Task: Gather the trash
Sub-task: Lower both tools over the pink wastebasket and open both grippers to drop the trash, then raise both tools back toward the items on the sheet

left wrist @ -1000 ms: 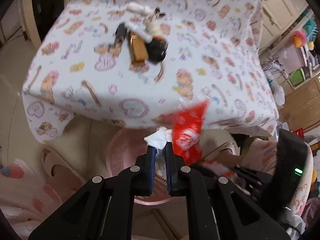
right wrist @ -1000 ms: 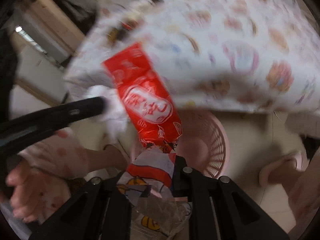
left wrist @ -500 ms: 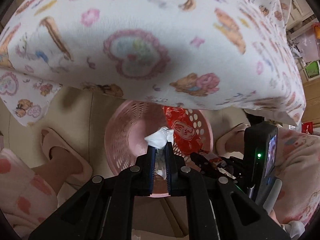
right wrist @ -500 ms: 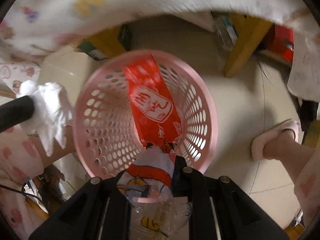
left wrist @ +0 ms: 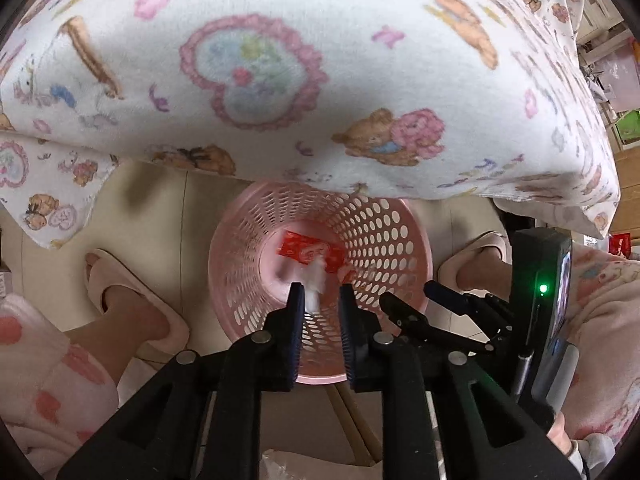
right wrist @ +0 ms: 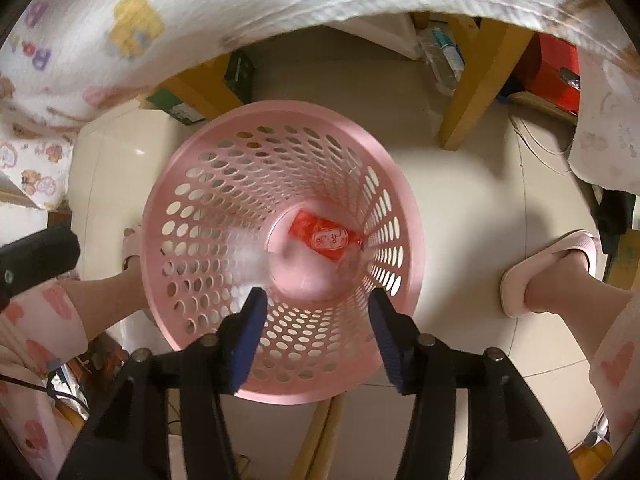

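On the tablecloth [right wrist: 120,40] hanging over my right gripper's view I can read the purple letters "Po", while the red wrapper [right wrist: 324,236] lying at the bottom of the pink basket [right wrist: 208,184] carries a white oval logo whose characters I cannot make out.

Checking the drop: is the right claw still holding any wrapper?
No, the right claw is open and holds nothing; the red wrapper lies in the basket.

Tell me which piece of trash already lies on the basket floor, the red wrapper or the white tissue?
The red wrapper: it lies flat at the bottom of the pink basket. The white tissue is blurred, just off the open left gripper.
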The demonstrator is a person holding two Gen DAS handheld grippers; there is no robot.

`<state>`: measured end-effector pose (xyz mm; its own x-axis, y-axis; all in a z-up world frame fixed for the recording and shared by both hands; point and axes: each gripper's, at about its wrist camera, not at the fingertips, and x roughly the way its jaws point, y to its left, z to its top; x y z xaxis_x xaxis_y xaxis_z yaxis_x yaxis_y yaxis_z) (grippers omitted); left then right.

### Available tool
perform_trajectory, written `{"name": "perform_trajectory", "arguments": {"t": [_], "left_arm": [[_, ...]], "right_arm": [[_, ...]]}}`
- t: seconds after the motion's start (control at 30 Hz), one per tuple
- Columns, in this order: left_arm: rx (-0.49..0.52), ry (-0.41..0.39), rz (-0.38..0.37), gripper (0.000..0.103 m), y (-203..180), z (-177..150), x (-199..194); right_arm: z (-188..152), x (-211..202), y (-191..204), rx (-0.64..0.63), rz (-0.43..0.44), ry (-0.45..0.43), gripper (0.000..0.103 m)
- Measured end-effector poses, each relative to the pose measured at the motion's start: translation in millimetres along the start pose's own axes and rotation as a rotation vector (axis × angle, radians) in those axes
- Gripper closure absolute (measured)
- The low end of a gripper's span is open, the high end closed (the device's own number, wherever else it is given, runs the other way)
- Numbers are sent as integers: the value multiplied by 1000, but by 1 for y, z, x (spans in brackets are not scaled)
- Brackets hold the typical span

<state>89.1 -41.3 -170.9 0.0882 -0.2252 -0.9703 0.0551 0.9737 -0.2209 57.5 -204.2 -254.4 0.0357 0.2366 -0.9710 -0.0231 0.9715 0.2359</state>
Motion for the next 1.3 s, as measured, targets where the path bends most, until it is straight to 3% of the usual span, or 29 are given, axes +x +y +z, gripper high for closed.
{"name": "perform_trajectory", "arguments": {"t": [0.27, 0.43, 0.7, 0.9, 1.07, 1.3], "left_arm": [[29, -77, 28, 78, -2, -3, -29], [37, -130, 59, 74, 0, -6, -48], [39, -209, 81, 73, 8, -6, -78], [49, -258, 81, 73, 3, -8, -87], [32, -297, 71, 71, 7, -6, -96], [46, -352, 111, 35, 5, -8, -99]], "right_arm": [[4, -23, 10, -28, -67, -69, 31], [5, -52, 21, -61, -90, -140, 28], [6, -114, 28, -91, -94, -330, 19], [4, -145, 37, -126, -137, -470, 18], [2, -164, 40, -139, -98, -526, 18], [-11, -194, 44, -126, -143, -695, 15]]}}
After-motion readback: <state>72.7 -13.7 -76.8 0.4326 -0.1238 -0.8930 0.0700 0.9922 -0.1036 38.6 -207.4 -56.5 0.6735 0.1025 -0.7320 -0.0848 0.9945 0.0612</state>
